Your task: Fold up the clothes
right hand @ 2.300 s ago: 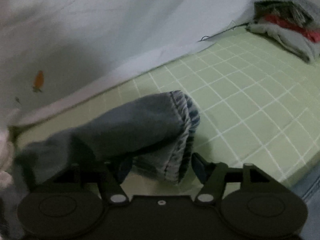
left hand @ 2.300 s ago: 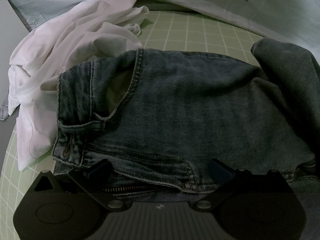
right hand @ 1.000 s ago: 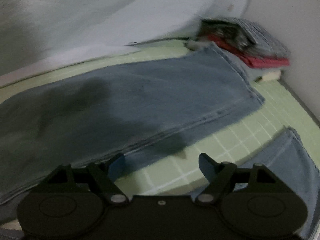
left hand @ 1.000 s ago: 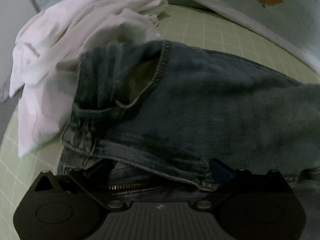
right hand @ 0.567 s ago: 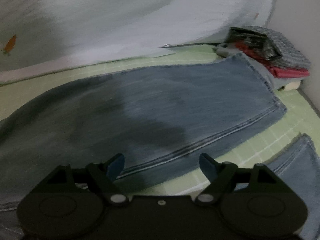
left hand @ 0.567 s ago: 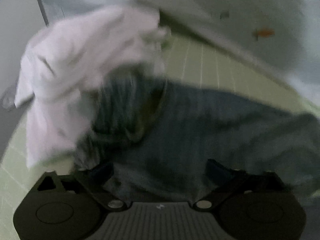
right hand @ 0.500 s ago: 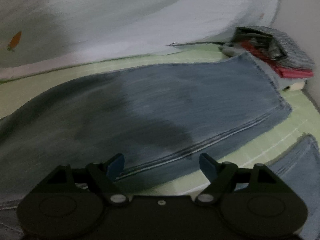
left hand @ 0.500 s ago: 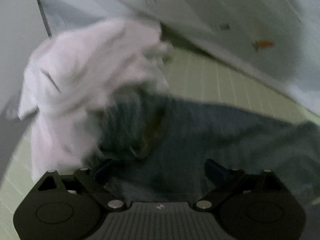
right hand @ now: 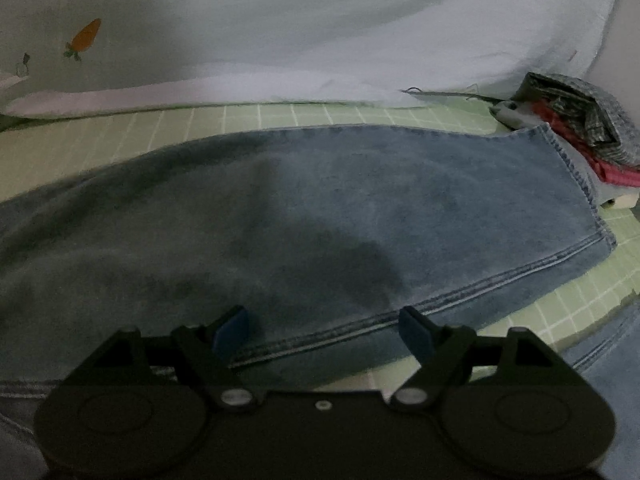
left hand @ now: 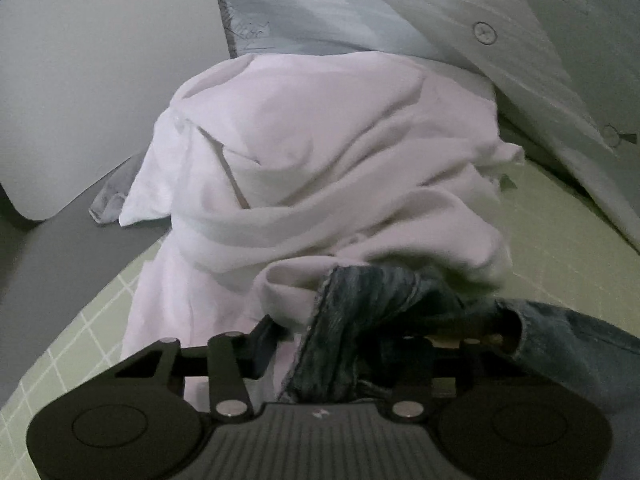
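From the left wrist we see our left gripper (left hand: 352, 344) closing, bunched denim of the jeans (left hand: 360, 320) between its jaws; crumpled white cloth (left hand: 320, 168) heaps at twelve o'clock on the green grid mat (left hand: 560, 240).

From the right wrist, our right gripper (right hand: 326, 330) hangs released over the flat, stitched jean leg (right hand: 360, 208), folded clothes (right hand: 580, 128) at two o'clock.

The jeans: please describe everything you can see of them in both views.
The jeans are blue denim, faded, with double stitched seams. One leg lies nearly flat across the green checked mat, its hemmed end beside a pile of folded clothes. The waist end is bunched between the closing jaws of the left gripper, against a crumpled white garment. The right gripper hovers open over the leg.
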{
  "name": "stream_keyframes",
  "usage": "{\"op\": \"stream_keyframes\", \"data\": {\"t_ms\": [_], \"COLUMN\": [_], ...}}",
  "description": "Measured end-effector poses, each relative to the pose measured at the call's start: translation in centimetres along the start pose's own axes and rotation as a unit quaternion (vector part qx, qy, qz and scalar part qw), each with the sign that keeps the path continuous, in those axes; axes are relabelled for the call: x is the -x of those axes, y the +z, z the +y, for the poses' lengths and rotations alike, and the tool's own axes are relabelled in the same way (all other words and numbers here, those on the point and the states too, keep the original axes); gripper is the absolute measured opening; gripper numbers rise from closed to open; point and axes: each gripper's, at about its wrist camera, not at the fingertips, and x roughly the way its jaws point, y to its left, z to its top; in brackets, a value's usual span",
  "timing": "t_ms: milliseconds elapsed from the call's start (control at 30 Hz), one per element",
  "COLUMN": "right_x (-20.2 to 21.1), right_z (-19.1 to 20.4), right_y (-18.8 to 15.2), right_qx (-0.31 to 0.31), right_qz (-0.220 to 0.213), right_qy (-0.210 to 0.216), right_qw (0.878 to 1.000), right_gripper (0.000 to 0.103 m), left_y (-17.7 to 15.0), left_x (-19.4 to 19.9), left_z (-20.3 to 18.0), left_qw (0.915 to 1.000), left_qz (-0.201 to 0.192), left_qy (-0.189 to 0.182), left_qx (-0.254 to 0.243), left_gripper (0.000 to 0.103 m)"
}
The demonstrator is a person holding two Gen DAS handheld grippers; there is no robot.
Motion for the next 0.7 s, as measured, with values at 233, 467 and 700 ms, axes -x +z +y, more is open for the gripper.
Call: {"op": "stream_keyframes", "data": {"t_ms": [233, 467, 700], "right_x": [0.6, 1.2, 3.1], "right_z": [0.2, 0.5, -1.4], "right_y": [-0.1, -0.8, -1.9], "right_qx": [-0.006, -0.006, -0.023], "right_qz": [0.01, 0.005, -0.006], "right_qy": [-0.011, 0.004, 0.008], "right_qw": [1.0, 1.0, 1.0], "right_gripper": [0.083, 0.084, 0.091], "left_y": [2.2, 2.5, -3.3], "left_x": [-2.1, -1.5, 5.3], "left_z": [2.9, 5.1, 5.7], "left_qw": [0.9999, 0.9992, 0.9972], "left_qz": [-0.011, 0.019, 0.021], "left_qy": [0.012, -0.012, -0.06], "left_qx": [-0.004, 0.032, 0.041], "left_gripper": [0.049, 0.069, 0.085]}}
